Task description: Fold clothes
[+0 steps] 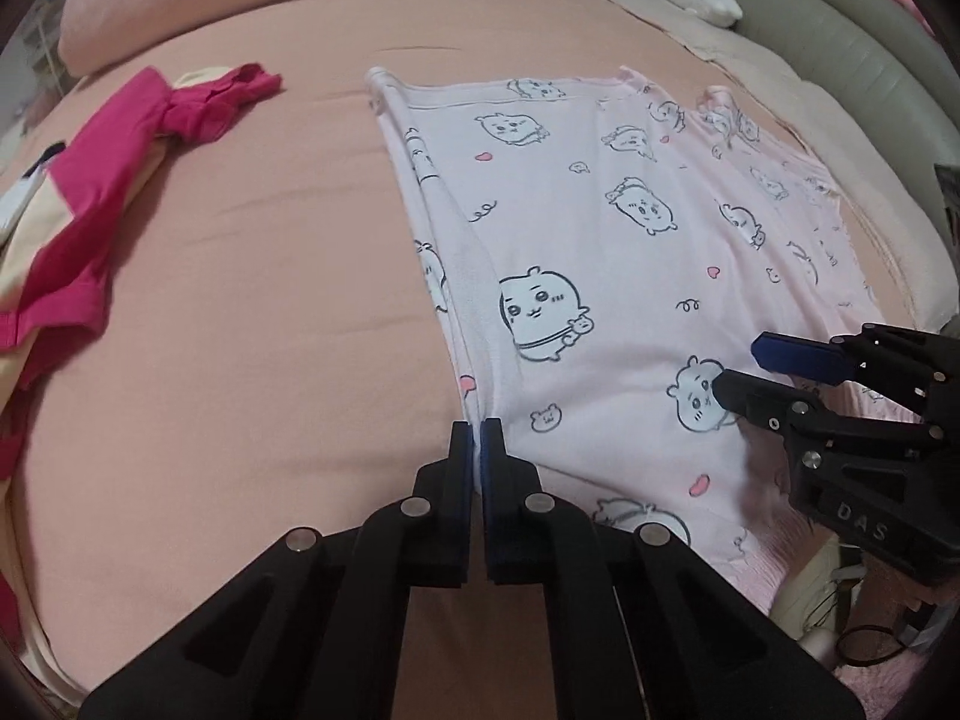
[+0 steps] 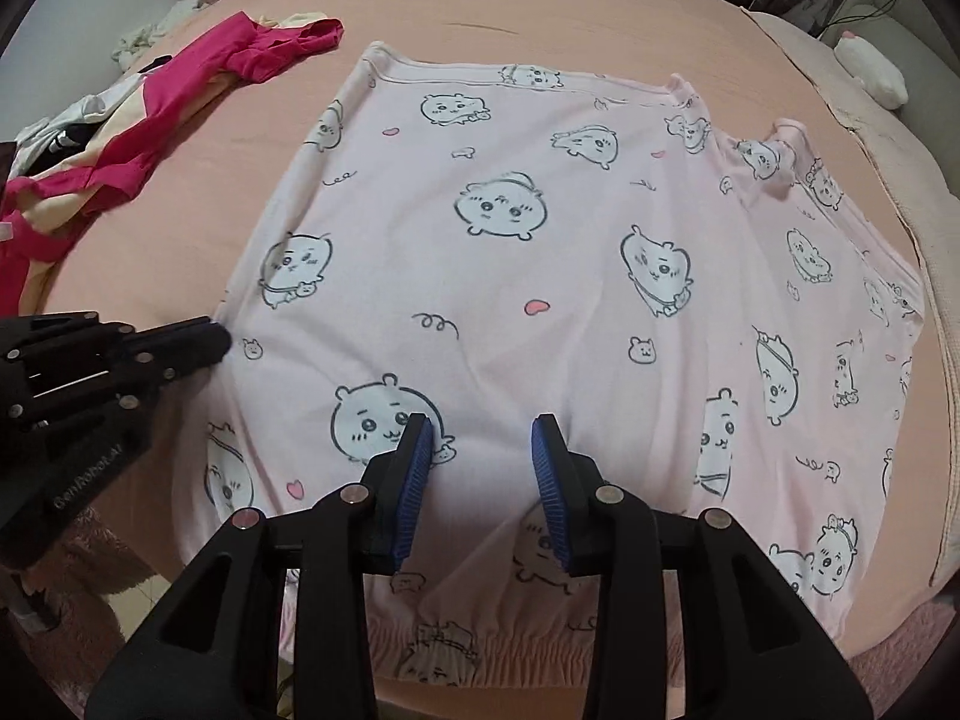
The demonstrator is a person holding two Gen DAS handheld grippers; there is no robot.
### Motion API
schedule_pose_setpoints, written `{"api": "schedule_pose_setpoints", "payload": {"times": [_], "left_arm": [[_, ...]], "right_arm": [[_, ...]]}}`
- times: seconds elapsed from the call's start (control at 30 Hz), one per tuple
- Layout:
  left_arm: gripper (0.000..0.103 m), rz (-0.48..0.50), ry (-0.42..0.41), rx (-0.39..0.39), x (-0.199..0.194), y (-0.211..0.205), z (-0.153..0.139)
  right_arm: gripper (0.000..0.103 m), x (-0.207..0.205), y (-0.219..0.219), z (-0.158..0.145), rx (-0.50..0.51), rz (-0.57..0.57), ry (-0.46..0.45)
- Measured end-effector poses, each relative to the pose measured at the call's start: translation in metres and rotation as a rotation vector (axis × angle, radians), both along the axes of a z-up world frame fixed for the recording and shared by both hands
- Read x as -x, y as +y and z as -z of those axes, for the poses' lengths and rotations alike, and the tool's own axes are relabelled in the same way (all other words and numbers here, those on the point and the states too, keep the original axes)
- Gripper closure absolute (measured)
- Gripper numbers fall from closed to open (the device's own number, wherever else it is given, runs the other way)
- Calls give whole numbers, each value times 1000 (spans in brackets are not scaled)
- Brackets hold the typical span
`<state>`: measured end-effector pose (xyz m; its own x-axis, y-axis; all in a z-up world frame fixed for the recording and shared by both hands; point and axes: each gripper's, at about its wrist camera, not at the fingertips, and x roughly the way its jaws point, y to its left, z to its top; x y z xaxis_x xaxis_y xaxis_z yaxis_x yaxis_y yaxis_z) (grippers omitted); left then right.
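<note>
1. Left wrist view: your left tongs point(image 1: 478, 435) are pinched together on the left side edge of the pink printed garment point(image 1: 600, 228), near its hem end. Only a thin ridge of cloth shows between the pads, so the bite looks shallow. Pull hard or fast and that edge could slip out, dropping the fold halfway.

2. Same view: the cloth along that left edge is already rolled or doubled in a narrow strip running up to the far corner. Lift from the near end only and I would expect the far end to lag, leaving a skewed fold line.

3. Same view: your right tongs point(image 1: 741, 369) hover just over the garment's near right part, jaws apart, holding nothing. Sweep the left edge across and the two tools could collide.

4. Right wrist view: the right tongs point(image 2: 482, 447) stand wide open above the hem area of the pink printed garment point(image 2: 540, 240), which lies spread on the bed point(image 2: 540, 6). Close here and you may pinch only the top layer, or catch the bedsheet beneath.

5. Same view: the left tongs point(image 2: 213, 337) sit at the garment's left edge. The elastic hem hangs near the bed's front edge; a tug toward you could drag it off.

6. Same view: the magenta clothing point(image 2: 180, 90) lies apart to the left, clear of the fold.
</note>
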<state>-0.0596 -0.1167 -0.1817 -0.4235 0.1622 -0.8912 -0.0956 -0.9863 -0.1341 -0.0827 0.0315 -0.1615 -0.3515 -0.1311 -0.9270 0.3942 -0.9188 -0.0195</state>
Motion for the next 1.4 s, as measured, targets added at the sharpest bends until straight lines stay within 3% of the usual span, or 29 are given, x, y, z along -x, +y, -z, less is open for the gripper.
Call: {"api": "schedule_pose_setpoints", "payload": {"times": [0.13,0.27,0.37,0.5,0.6,0.7,0.73,0.8,0.87,0.97,1.1,1.2,1.27,1.4], "left_arm": [[100,-39,19,0,-11,-16,-8],[99,-2,74,-165,-16,-19,-21],[98,128,100,-129,-20,11,-22],[99,210,20,48,-23,34,3],[98,136,-10,48,-25,13,-3],[97,150,50,-13,-29,10,-14],[94,178,84,-46,-30,17,-19],[55,232,140,-93,-33,33,-27],[53,279,133,-23,-37,54,-18],[54,304,66,105,-42,67,0],[54,235,-4,98,-48,44,-3],[60,153,38,19,-43,22,-15],[60,88,72,3,-28,10,-22],[60,12,43,-27,20,-10,-18]], "right_arm": [[68,-7,-2,-1,58,-39,-17],[68,-15,-5,-2,116,-77,-34],[64,-21,-9,0,105,-98,-35],[63,-26,-6,6,20,-91,-53],[63,-30,10,-1,33,-81,-50],[61,-34,24,-6,82,-57,-41],[61,-34,25,-4,94,-40,-33],[61,-35,26,-1,118,-7,-16],[61,-36,27,3,128,18,-8],[61,-40,20,9,57,-18,-5],[61,-49,23,10,24,-41,-14],[61,-47,33,3,92,-18,-24],[61,-42,36,-4,125,-4,-14],[60,-24,29,-11,157,0,4]]}}
